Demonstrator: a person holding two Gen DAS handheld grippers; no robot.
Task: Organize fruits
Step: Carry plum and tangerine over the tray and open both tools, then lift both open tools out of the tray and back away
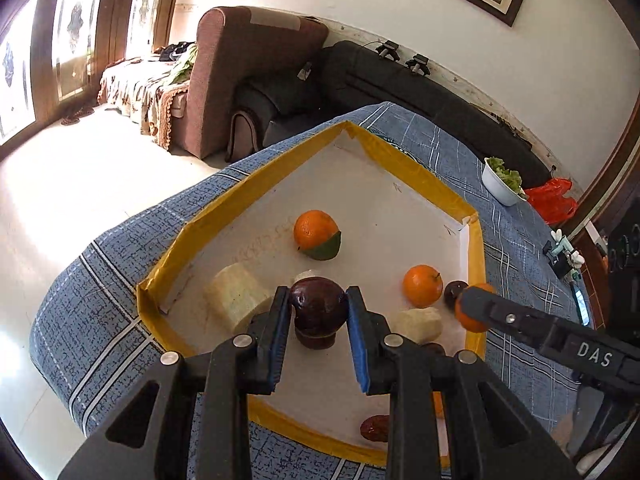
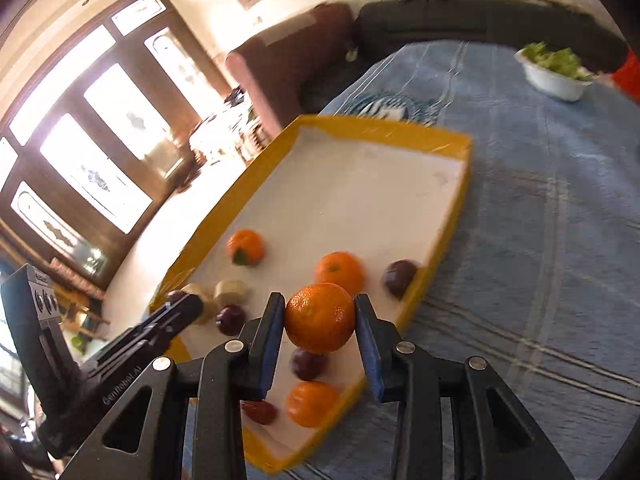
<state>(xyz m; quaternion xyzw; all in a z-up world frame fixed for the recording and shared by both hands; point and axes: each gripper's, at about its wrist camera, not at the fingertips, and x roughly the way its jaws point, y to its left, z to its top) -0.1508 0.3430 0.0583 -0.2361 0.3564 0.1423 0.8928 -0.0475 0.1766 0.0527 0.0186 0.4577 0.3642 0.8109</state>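
left gripper [image 1: 318, 312]: clamped on dark purple plum [image 1: 318, 306] | right gripper [image 2: 320, 318]: clamped on orange [image 2: 320, 318] | both above yellow-rimmed tray [image 1: 416, 178]

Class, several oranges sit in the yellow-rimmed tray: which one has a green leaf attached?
The orange with the leaf lies alone toward the tray's far end; its green leaf sets it apart from the plain oranges.

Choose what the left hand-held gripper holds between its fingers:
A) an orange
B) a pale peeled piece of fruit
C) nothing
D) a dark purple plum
D: in the left wrist view the left hand-held gripper clamps a dark purple plum above the yellow-edged tray.
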